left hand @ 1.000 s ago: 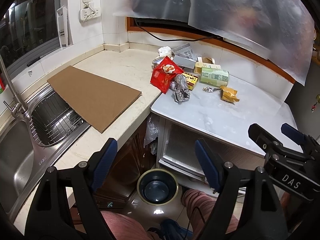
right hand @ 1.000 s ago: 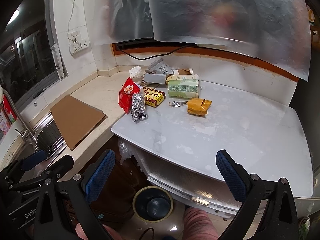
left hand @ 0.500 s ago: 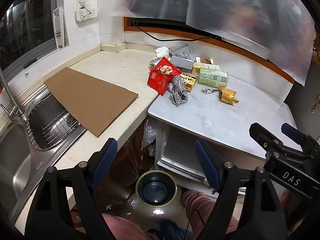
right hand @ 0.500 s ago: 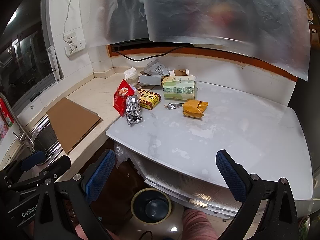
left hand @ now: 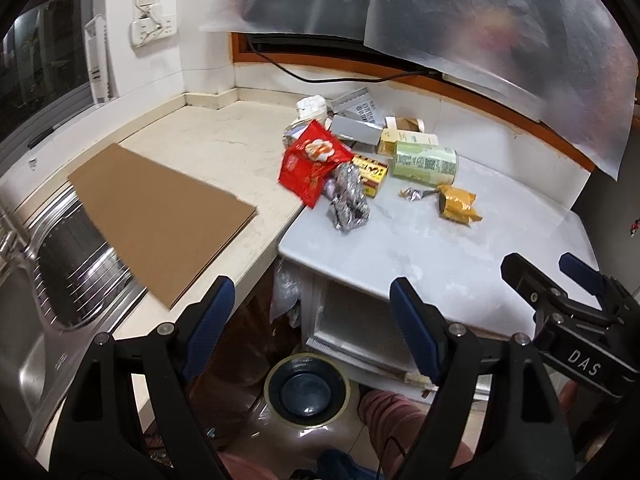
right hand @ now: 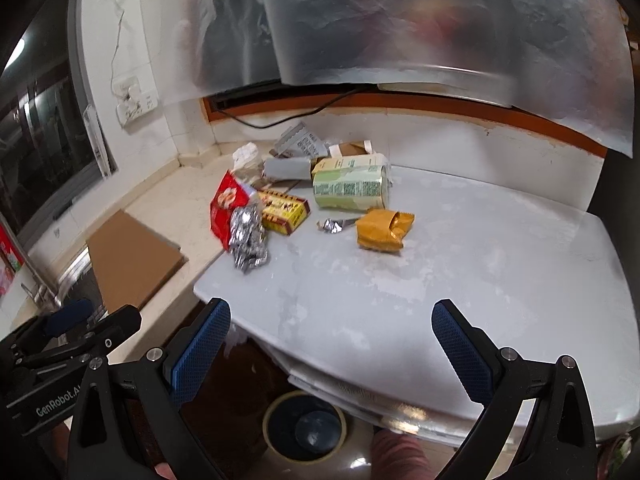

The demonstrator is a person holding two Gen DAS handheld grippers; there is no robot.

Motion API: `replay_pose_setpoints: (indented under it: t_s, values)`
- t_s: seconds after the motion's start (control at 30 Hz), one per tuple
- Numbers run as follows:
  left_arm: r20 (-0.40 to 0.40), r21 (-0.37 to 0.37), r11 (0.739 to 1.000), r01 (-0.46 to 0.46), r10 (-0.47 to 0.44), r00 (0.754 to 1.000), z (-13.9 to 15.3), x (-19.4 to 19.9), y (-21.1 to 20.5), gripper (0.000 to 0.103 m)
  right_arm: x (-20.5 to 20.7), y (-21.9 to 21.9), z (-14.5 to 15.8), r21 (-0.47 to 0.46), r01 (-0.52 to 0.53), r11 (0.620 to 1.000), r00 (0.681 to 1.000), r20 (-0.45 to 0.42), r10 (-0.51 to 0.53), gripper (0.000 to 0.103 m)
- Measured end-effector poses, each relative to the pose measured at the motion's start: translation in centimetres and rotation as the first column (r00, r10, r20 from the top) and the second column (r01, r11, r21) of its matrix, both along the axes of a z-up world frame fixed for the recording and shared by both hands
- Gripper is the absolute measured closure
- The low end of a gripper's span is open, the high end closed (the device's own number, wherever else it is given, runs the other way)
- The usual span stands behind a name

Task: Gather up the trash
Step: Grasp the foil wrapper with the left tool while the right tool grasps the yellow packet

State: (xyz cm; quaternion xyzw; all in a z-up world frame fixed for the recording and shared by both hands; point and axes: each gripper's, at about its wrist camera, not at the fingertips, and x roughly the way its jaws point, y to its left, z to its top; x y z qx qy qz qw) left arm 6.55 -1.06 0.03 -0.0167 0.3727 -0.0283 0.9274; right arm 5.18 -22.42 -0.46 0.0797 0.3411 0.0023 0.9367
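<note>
A pile of trash lies at the back of the white marble table (left hand: 420, 248) (right hand: 460, 272): a red snack bag (left hand: 312, 162) (right hand: 225, 208), a crumpled silver wrapper (left hand: 348, 204) (right hand: 248, 240), a yellow box (left hand: 370, 172) (right hand: 284, 210), a green carton (left hand: 425, 162) (right hand: 350, 190) and a yellow-brown packet (left hand: 456, 204) (right hand: 384, 230). A dark round bin (left hand: 306, 390) (right hand: 305, 428) stands on the floor below the table edge. My left gripper (left hand: 312, 320) and right gripper (right hand: 330, 344) are both open and empty, in front of the table, above the bin.
A brown cardboard sheet (left hand: 160, 216) (right hand: 128, 256) lies on the beige counter and overhangs the steel sink (left hand: 48, 312) at left. Grey and white packaging (left hand: 352, 114) leans on the back wall. Plastic sheeting (right hand: 400, 20) hangs above. A person's leg (left hand: 396, 412) is beside the bin.
Both grippers have moved forward and toward the trash pile, which now looks larger. Both stay open. Nothing on the table has moved.
</note>
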Motion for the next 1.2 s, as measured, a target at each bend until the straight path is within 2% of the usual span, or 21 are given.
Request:
replay_pose_setpoints:
  t_s: [0.1, 0.27, 0.4, 0.63, 0.73, 0.8, 0.9, 1.1, 1.13, 1.2]
  values:
    - [0.016, -0.014, 1.000, 0.011, -0.011, 1.000, -0.1, 1.9, -0.3, 0.025, 1.6, -1.5, -0.3, 0.052, 0.013, 0.999, 1.000, 0.018, -0.014, 0.001]
    - [0.031, -0.032, 0.999, 0.021, -0.020, 0.999, -0.4, 5.5, -1.0, 0.025, 5.8, -3.6, -1.1, 0.072, 0.032, 0.997, 0.999, -0.032, -0.030, 0.001]
    - [0.041, 0.008, 1.000, -0.011, 0.011, 0.999, -0.8, 8.8, -1.8, 0.025, 9.6, -5.1, -2.1, 0.084, 0.026, 0.996, 0.998, -0.066, -0.020, 0.001]
    - [-0.092, -0.063, 0.998, 0.009, -0.014, 0.996, -4.1, 15.4, -2.9, 0.025, 15.9, -7.1, -5.0, 0.088, 0.078, 0.993, 0.990, -0.127, -0.067, 0.002]
    - [-0.133, -0.083, 0.997, 0.007, -0.018, 0.991, -6.0, 17.1, -3.6, 0.026, 18.6, -7.5, -6.8, 0.104, 0.085, 0.991, 0.982, -0.178, -0.066, 0.009]
    - [-0.144, -0.071, 0.997, -0.007, -0.003, 0.990, -7.0, 18.1, -4.1, 0.027, 20.2, -7.6, -8.0, 0.098, 0.090, 0.991, 0.975, -0.214, -0.067, 0.017]
    - [-0.176, -0.052, 0.998, -0.031, 0.022, 0.984, -8.6, 19.7, -4.7, 0.034, 21.9, -7.6, -9.7, 0.116, 0.088, 0.989, 0.964, -0.260, -0.055, 0.022]
    - [-0.223, -0.048, 0.998, -0.051, 0.039, 0.974, -10.8, 21.7, -5.9, 0.038, 23.2, -5.6, -10.6, -0.013, 0.048, 0.999, 0.966, -0.254, -0.050, 0.023]
    - [-0.223, -0.033, 0.998, -0.049, 0.040, 0.974, -11.0, 21.9, -6.3, 0.041, 23.4, -5.2, -10.8, -0.036, 0.041, 0.999, 0.965, -0.256, -0.048, 0.024]
    - [-0.227, -0.004, 0.999, -0.044, 0.042, 0.973, -11.3, 22.2, -6.9, 0.050, 23.3, -4.8, -11.0, -0.072, 0.039, 0.997, 0.966, -0.254, -0.056, 0.033]
